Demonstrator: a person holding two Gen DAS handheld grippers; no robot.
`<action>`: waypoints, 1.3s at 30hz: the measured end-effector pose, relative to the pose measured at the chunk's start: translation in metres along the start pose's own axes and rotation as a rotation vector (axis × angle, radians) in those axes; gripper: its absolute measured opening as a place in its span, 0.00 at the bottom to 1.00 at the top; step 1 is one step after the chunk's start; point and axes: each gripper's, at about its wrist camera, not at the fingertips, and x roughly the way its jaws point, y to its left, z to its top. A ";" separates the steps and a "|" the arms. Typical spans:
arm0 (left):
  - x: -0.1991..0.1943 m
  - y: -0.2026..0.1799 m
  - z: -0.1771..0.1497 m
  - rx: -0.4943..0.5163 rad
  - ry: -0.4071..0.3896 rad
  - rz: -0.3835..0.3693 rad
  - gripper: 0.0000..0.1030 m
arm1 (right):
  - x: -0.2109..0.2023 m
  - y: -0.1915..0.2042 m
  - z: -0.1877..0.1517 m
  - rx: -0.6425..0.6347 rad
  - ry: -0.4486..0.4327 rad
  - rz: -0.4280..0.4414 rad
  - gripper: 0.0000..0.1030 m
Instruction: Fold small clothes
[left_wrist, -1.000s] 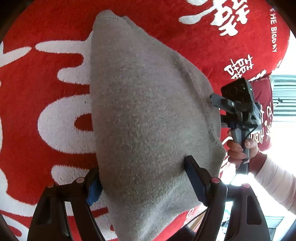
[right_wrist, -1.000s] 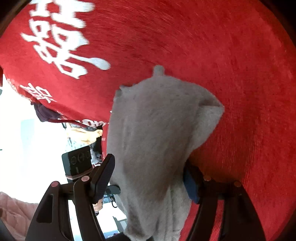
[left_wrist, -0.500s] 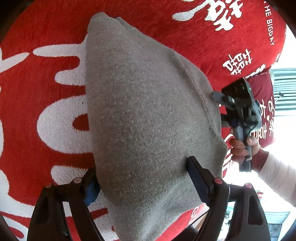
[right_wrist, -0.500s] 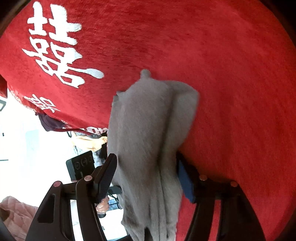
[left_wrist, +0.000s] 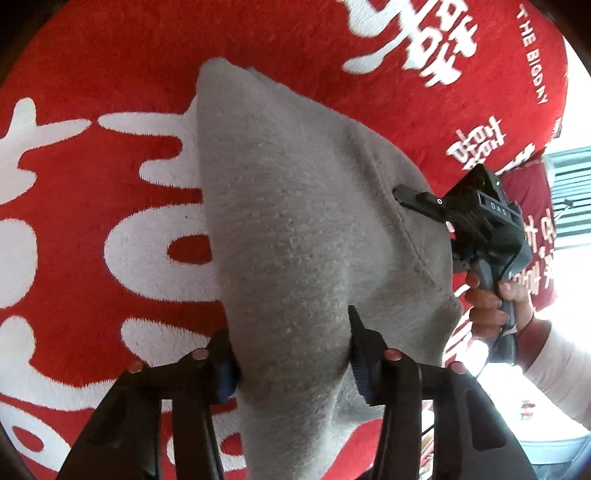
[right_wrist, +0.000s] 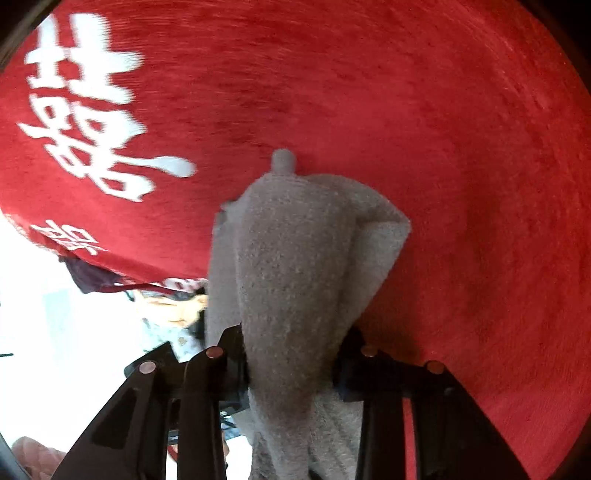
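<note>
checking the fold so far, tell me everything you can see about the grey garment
The grey garment is a small piece of soft, fuzzy knit with a stitched hem visible along one edge. It is bunched and draped, not flat, with its far end resting on the red cloth with white characters. The left hand-held gripper is clamped on one part and the right hand-held gripper on another, where the fabric hangs in doubled layers.

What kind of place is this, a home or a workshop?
Probably a home: a red plush blanket with white wedding characters covers the surface, a grey garment is being folded on it, and a bright window stands beyond.
</note>
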 end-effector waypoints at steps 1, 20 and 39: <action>-0.004 -0.001 -0.001 0.006 -0.003 -0.008 0.46 | -0.001 0.005 -0.003 -0.002 -0.001 0.015 0.35; -0.116 0.040 -0.084 0.019 -0.049 -0.032 0.46 | 0.055 0.079 -0.106 -0.011 0.053 0.056 0.35; -0.159 0.116 -0.111 -0.121 -0.147 0.175 0.51 | 0.048 0.054 -0.142 0.058 -0.077 -0.153 0.49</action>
